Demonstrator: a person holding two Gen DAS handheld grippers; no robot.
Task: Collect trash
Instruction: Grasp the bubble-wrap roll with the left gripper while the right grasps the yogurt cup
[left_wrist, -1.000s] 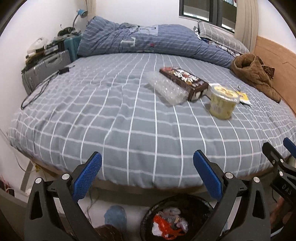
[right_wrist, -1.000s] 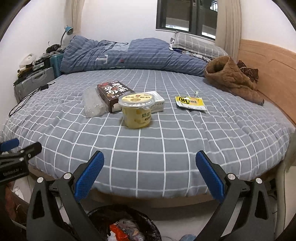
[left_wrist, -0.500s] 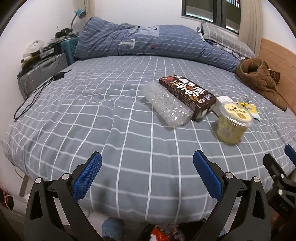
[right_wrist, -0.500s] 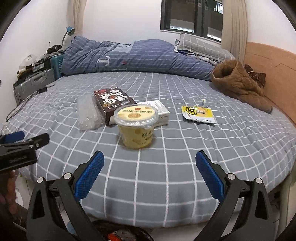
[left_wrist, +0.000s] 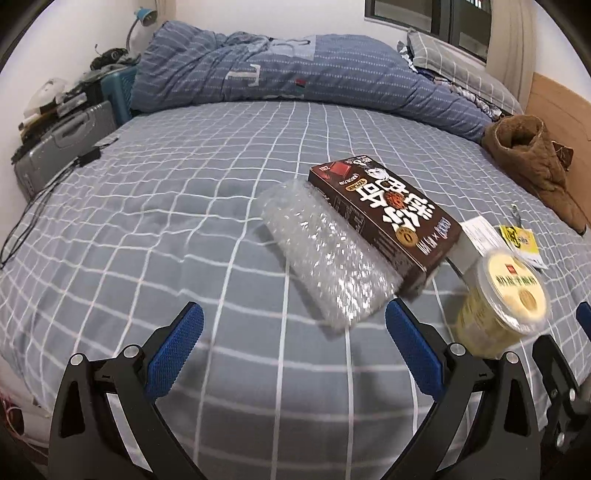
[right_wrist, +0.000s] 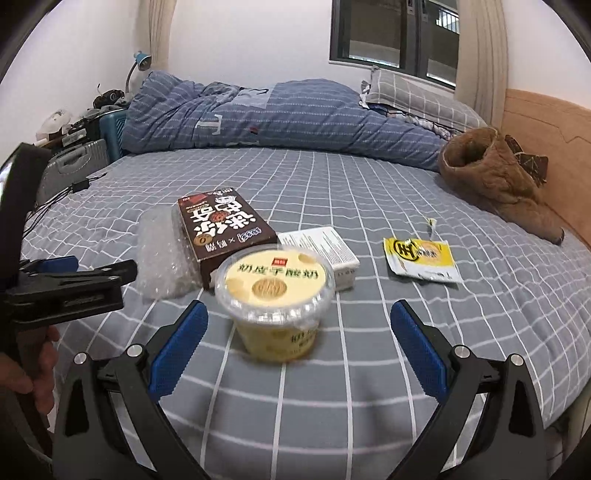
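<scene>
yogurt cup (right_wrist: 275, 295): lid on, contents hidden | right gripper (right_wrist: 297, 338): spread

Both rigs look identical: left tool (left_wrist: 293, 341) and right tool (right_wrist: 299, 341) have chunky black plastic frames, silver screw heads along the arms, and blue textured pads (right_wrist: 180, 345) lining the fingers, pretty standard clamp look

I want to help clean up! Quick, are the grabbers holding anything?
Left gripper: open, holding nothing, near the bubble wrap.
Right gripper: open, holding nothing, yogurt cup just ahead.
</scene>
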